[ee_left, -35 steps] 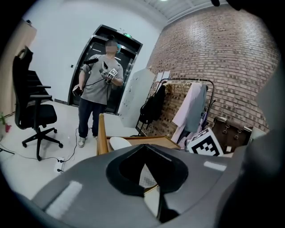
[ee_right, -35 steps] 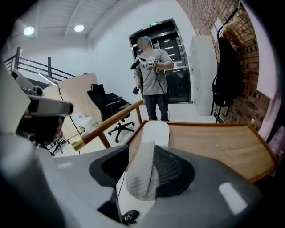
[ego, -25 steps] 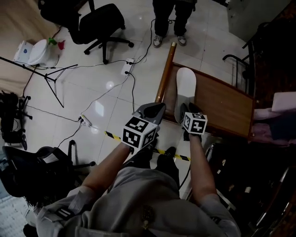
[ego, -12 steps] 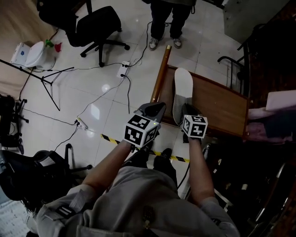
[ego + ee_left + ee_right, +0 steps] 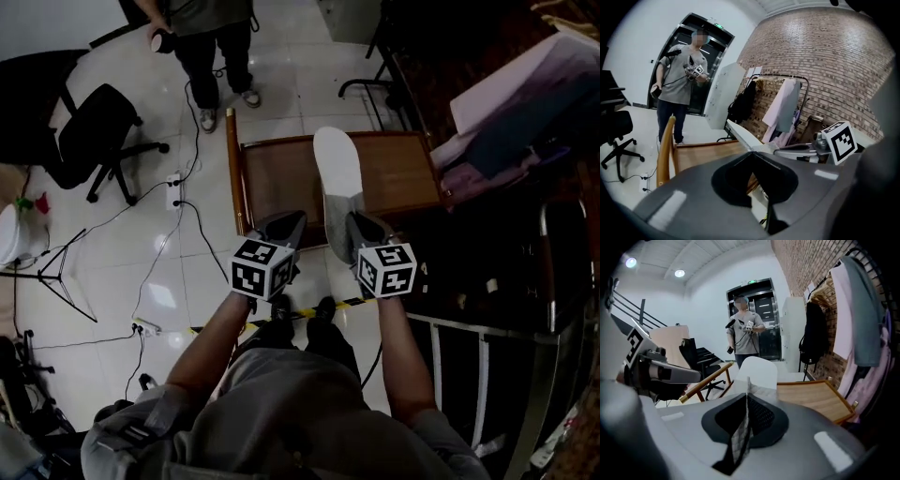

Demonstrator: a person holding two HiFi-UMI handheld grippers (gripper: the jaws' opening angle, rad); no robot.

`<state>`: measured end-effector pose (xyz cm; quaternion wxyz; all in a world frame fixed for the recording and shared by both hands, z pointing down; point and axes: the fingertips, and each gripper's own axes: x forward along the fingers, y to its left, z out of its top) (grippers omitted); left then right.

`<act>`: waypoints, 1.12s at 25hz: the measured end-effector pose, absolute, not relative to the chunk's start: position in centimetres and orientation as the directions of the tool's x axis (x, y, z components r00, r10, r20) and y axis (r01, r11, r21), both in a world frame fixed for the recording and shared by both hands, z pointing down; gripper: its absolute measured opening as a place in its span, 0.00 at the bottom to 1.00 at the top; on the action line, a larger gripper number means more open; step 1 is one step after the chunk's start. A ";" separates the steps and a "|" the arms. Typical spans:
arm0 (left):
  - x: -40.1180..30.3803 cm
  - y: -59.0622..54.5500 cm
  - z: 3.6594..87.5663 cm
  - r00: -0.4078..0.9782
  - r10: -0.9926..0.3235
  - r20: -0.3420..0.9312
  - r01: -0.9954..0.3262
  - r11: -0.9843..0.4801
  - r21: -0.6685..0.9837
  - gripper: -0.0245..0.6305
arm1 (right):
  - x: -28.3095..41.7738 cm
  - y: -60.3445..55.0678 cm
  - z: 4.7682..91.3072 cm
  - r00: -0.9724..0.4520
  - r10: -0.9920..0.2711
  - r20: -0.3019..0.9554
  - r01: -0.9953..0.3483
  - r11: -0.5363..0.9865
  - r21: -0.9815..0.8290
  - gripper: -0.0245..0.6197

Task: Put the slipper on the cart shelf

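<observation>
A white slipper (image 5: 337,173) stretches away from me over the wooden cart shelf (image 5: 281,178). My right gripper (image 5: 354,230) is shut on the quilted white upper at its near end. In the right gripper view that fabric (image 5: 743,423) is pinched between the jaws, and the slipper (image 5: 758,371) rises beyond them above the shelf (image 5: 811,397). My left gripper (image 5: 284,232) hangs just left of the slipper, shut and empty. The left gripper view shows its tips (image 5: 751,153) meeting, the slipper's sole (image 5: 740,133) tilted above the shelf (image 5: 705,154), and the right gripper (image 5: 801,149).
A person (image 5: 211,47) stands beyond the cart's far left corner. An office chair (image 5: 94,131) and floor cables with a power strip (image 5: 175,187) lie to the left. Hanging clothes (image 5: 506,122) crowd the right side. A metal railing (image 5: 487,375) runs at the near right.
The head view has swung, so the cart now lies straight ahead instead of angled to the right. Both grippers have stayed at the slipper's near end.
</observation>
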<state>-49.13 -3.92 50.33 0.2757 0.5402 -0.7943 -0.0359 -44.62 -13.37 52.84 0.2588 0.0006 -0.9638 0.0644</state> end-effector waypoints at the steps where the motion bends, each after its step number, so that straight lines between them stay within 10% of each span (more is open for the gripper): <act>1: -48.3 -4.9 50.2 -0.233 -0.889 0.394 -0.853 0.381 0.356 0.05 | -43.3 -13.9 52.2 -0.871 0.005 0.491 -0.060 0.991 -0.117 0.05; 28: -5.3 -17.8 47.2 0.270 -0.878 0.395 -0.946 -0.165 0.280 0.05 | 5.9 -17.2 47.3 -0.809 -0.440 0.390 -0.506 0.858 -0.083 0.05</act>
